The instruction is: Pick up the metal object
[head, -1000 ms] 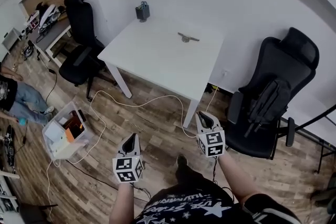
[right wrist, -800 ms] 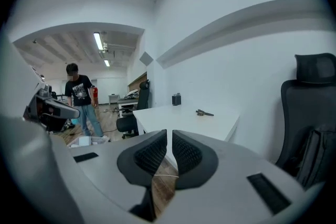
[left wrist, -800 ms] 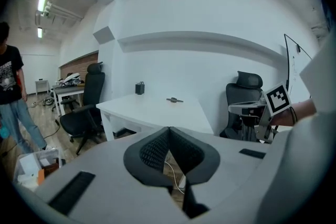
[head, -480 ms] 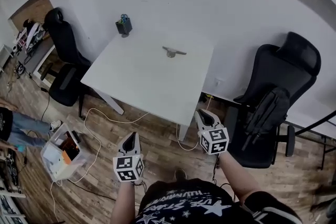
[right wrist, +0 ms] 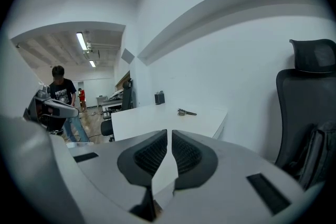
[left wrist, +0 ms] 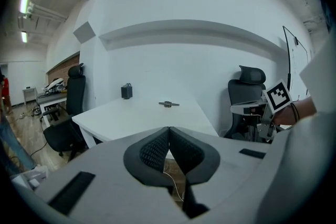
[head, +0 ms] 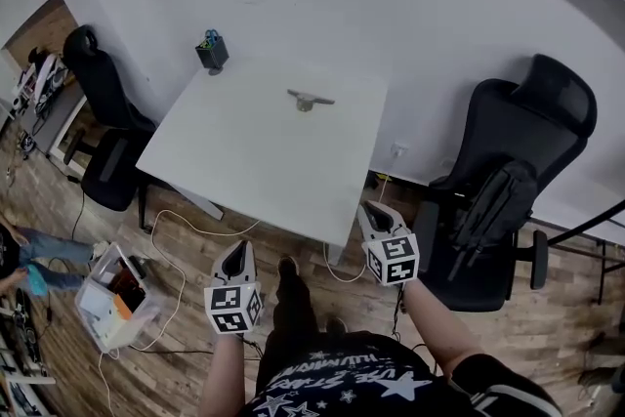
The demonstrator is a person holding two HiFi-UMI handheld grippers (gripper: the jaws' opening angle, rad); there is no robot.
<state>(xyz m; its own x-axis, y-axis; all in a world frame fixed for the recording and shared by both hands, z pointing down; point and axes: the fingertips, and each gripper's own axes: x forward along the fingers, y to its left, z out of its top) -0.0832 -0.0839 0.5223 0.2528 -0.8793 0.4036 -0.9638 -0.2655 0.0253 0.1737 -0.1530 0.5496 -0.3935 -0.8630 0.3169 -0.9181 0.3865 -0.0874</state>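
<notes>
The metal object (head: pixel 309 100), a small grey piece with a bar across it, lies near the far edge of the white table (head: pixel 254 161). It also shows far ahead in the left gripper view (left wrist: pixel 168 104) and the right gripper view (right wrist: pixel 186 112). Both grippers hang over the wooden floor, short of the table's near edge. My left gripper (head: pixel 235 254) has its jaws touching, with nothing in them (left wrist: pixel 169 129). My right gripper (head: pixel 372 213) sits by the table's near right corner, jaws nearly together and empty (right wrist: pixel 169 135).
A dark pen holder (head: pixel 211 51) stands at the table's far left corner. Black office chairs stand at the right (head: pixel 508 190) and left (head: pixel 103 112). A clear box of items (head: pixel 112 293) and white cables (head: pixel 186 229) lie on the floor. A person (right wrist: pixel 62 97) stands further off.
Both grippers and the head view have moved forward toward the table, which now sits closer and more central. A leg has stepped forward between the grippers. Both grippers' jaws look unchanged.
</notes>
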